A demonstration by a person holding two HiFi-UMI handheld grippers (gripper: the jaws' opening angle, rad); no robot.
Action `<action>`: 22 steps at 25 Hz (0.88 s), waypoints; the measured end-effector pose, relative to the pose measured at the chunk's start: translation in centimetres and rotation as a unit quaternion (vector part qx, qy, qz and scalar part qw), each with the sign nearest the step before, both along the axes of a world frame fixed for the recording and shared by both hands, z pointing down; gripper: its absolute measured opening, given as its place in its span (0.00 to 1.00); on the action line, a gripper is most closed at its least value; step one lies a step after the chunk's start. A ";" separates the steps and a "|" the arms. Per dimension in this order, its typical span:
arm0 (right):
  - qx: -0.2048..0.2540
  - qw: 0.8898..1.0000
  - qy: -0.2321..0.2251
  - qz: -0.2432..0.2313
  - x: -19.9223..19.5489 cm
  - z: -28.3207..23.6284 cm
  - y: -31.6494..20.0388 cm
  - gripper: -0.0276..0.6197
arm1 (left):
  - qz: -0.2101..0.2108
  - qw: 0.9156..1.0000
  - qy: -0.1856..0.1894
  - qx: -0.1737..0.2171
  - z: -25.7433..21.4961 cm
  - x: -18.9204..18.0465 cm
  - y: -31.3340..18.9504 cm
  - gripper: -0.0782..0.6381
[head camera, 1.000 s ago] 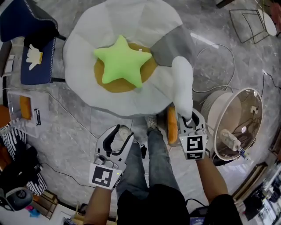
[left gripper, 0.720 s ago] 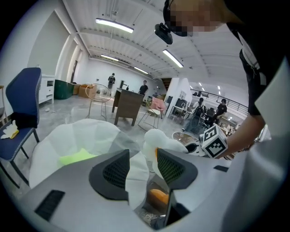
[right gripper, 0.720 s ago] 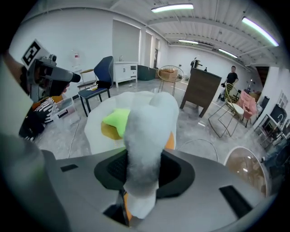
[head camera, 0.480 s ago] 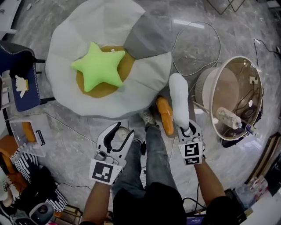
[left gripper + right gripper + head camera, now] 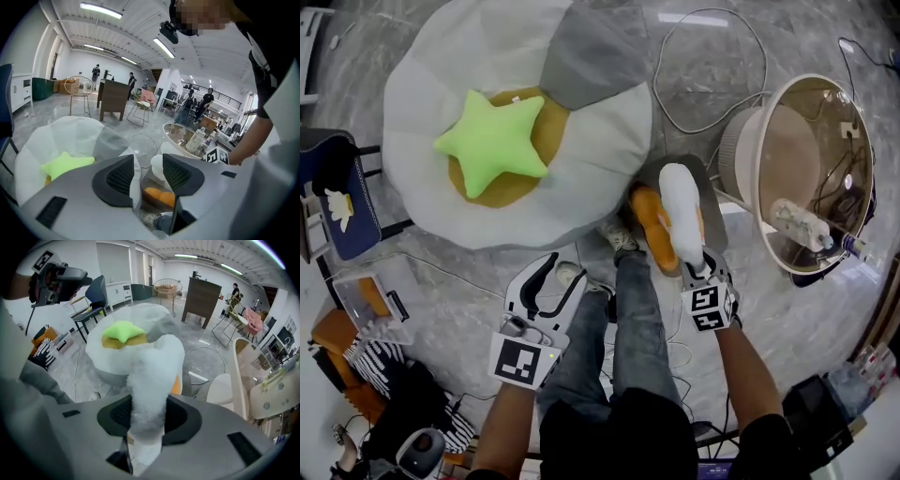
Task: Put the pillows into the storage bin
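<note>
My right gripper (image 5: pixel 700 275) (image 5: pixel 147 420) is shut on the end of a long white pillow (image 5: pixel 680 211) (image 5: pixel 152 376). The pillow's far end hangs over a grey storage bin (image 5: pixel 712 211), touching an orange pillow (image 5: pixel 649 223) that lies inside. In the left gripper view the bin (image 5: pixel 174 213) shows just below the jaws, with the orange pillow (image 5: pixel 158 197) in it. My left gripper (image 5: pixel 546 286) (image 5: pixel 147 159) is open and empty above the person's leg. A green star pillow (image 5: pixel 492 141) (image 5: pixel 123 330) rests on a brown cushion (image 5: pixel 551 139) on the white beanbag (image 5: pixel 431 75).
A round glass-topped table (image 5: pixel 787 94) with a bottle (image 5: pixel 799 223) stands right of the bin. A cable (image 5: pixel 712 89) loops on the marble floor. A blue chair (image 5: pixel 337 202) and a clear box (image 5: pixel 370 305) sit at the left. The person's legs (image 5: pixel 628 328) are between the grippers.
The right gripper has carried the white pillow from the beanbag's edge to over the grey bin and the orange pillow. The left gripper stays open and has shifted little in the picture.
</note>
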State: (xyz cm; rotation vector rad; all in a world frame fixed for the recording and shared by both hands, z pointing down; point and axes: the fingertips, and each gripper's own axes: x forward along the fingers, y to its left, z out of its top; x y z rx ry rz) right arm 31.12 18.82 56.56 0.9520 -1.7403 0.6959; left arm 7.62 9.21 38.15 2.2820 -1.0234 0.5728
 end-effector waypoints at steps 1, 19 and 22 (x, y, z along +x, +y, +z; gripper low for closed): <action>-0.011 1.000 -0.002 0.003 0.2 0.8 0.5 0.28 | -0.001 1.000 0.002 -0.006 0.1 0.3 0.0 0.40; -0.127 0.992 0.001 0.005 0.4 12.9 3.2 0.32 | 0.009 0.997 -0.023 -0.067 6.3 1.3 1.9 0.39; -0.156 0.988 0.006 -0.020 0.0 14.4 2.9 0.34 | 0.002 0.997 -0.027 -0.078 7.0 0.9 2.4 0.39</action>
